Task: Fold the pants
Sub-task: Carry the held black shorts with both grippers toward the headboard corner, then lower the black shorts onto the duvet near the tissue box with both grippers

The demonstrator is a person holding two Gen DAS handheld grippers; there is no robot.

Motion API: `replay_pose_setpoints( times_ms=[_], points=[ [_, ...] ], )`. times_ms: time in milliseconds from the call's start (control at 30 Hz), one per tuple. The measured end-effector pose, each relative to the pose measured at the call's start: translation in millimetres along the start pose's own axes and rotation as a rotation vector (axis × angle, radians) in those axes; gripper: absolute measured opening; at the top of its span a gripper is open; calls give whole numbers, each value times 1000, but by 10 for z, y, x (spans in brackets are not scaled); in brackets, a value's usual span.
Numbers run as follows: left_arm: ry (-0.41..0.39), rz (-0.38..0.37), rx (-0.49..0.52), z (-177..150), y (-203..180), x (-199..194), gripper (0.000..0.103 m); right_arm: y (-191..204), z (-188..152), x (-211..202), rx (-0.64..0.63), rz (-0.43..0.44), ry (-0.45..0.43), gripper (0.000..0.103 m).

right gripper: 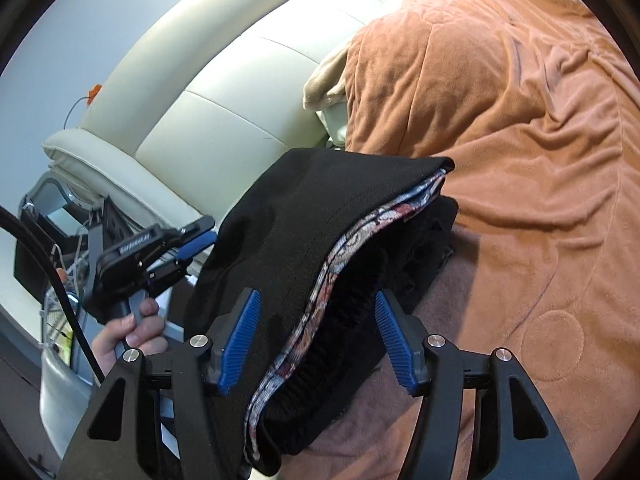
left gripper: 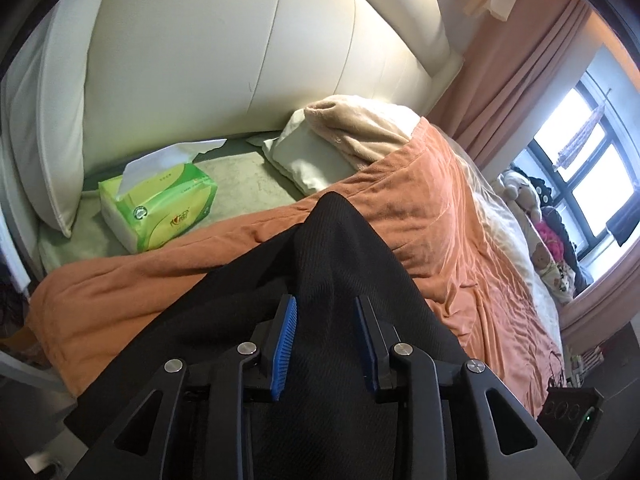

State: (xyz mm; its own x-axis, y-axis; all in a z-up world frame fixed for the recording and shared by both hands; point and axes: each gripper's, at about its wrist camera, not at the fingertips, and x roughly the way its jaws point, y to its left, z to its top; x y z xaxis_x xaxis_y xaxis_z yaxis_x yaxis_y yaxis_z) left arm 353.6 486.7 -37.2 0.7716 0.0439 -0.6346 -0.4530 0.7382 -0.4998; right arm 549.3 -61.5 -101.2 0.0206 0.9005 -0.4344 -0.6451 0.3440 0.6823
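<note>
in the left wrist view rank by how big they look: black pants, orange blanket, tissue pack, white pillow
1. orange blanket
2. black pants, though nearness to the camera inflates them
3. tissue pack and white pillow look alike; the pillow is partly covered

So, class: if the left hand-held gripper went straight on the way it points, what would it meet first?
Probably the black ribbed fabric pants, already lying between the left hand-held gripper fingers; beyond them, the orange velvety blanket.

Both wrist views close, angled down, sharing black pants (left gripper: 340,240), perhaps headboard (left gripper: 200,40)
</note>
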Motion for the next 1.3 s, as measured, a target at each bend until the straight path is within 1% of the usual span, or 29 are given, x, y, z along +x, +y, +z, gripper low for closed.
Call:
replay_pose_setpoints(
  times_ms=[100, 233, 300, 367, 400, 467, 600, 700, 767, 833, 867, 900, 933, 967, 1000, 1067, 1133, 1233, 1300],
  points=[
    [-4, -10, -1, -156, 27, -127, 33, -13, 2, -50, 24, 38, 8, 58],
    [-2, -14, -13, -405, 89, -234, 33, 31, 56, -102, 38, 77, -3, 59],
    [5, -16, -23, -512, 122, -244, 33, 30, 79, -121, 49, 99, -6, 64],
    [9, -9, -22, -616, 143, -253, 33, 31, 107, -113, 65, 112, -13, 64],
    [11, -4, -19, -664, 147, -254, 33, 18, 117, -105, 76, 119, -9, 64],
    [12, 8, -19, -756, 171, -262, 33, -166, 136, -96, 106, 146, 0, 64],
    [-5, 31, -36, -899, 302, -334, 33, -377, 167, 80, 139, 157, 47, 65],
    [-28, 24, -72, -967, 431, -422, 33, -464, 244, 279, 171, 173, 79, 65],
    [-51, 27, -80, -978, 475, -507, 33, -482, 316, 354, 175, 169, 74, 65],
    [-74, 45, -89, -978, 518, -609, 33, -488, 388, 408, 160, 168, 69, 64],
    [-91, 71, -89, -973, 534, -661, 36, -464, 414, 402, 152, 166, 67, 64],
    [-111, 101, -81, -962, 551, -710, 45, -457, 435, 406, 143, 159, 61, 64],
    [-127, 121, -77, -951, 569, -742, 50, -441, 453, 394, 131, 155, 53, 64],
    [-143, 130, -80, -937, 604, -764, 58, -416, 472, 394, 112, 155, 46, 57],
    [-144, 125, -91, -917, 664, -756, 62, -404, 476, 405, 99, 148, 47, 54],
    [-128, 129, -120, -889, 772, -691, 62, -389, 486, 425, 80, 125, 50, 40],
    [-118, 138, -130, -876, 872, -604, 62, -391, 479, 441, 75, 118, 54, 37],
    [-114, 119, -173, -850, 1041, -499, 62, -395, 457, 429, 79, 127, 50, 36],
    [-111, 103, -202, -805, 1138, -427, 62, -376, 448, 429, 67, 121, 50, 32]
  ],
)
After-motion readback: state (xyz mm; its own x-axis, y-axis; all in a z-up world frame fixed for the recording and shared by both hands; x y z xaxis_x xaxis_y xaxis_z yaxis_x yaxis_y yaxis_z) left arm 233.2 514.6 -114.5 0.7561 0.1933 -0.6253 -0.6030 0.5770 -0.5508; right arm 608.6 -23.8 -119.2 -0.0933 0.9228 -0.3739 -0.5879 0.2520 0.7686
